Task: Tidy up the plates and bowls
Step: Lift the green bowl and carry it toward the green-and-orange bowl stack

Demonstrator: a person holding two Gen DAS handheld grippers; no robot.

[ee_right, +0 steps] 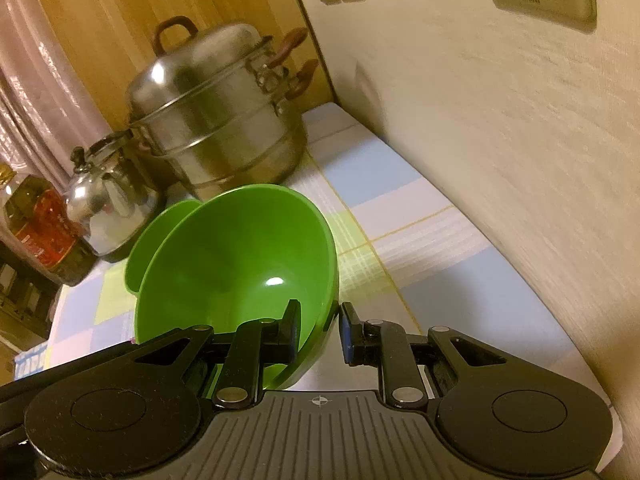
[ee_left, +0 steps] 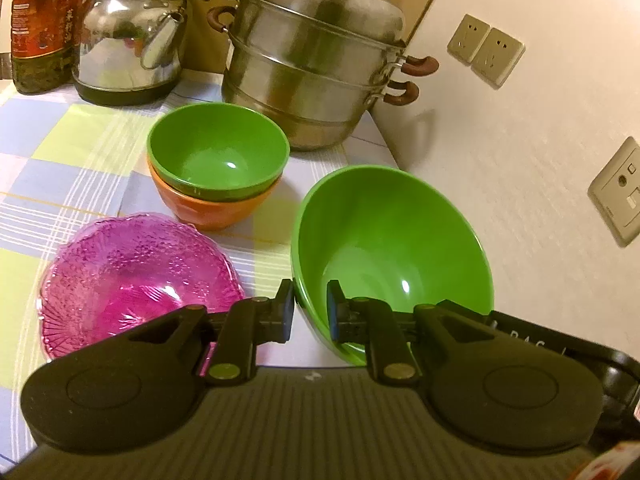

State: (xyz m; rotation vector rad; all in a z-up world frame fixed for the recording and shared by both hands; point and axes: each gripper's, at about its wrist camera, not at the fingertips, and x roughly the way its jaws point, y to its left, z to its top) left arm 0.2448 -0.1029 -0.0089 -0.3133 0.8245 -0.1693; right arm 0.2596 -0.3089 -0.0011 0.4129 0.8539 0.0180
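A large green bowl, glossy and deep, hangs tilted above the checked tablecloth, gripped from both sides: the left gripper is clamped on its near-left rim, one pad outside and one inside, while the right gripper is clamped on the opposite edge of the same large green bowl, its wall pinched between the two pads.

From the left gripper's camera, a smaller green bowl sits nested in an orange bowl farther back on the cloth, and a pink cut-glass plate lies flat to the left of the raised bowl, partly hidden by the gripper body. The right gripper's camera shows neither the orange bowl nor the plate; only a sliver of the smaller green bowl peeks out behind the lifted one.

Against the back stand a tiered steel steamer pot with brown handles, a steel kettle and a bottle of oil with a red label. Wall sockets dot the cream wall to the right. A pale curtain shows only from the right side.
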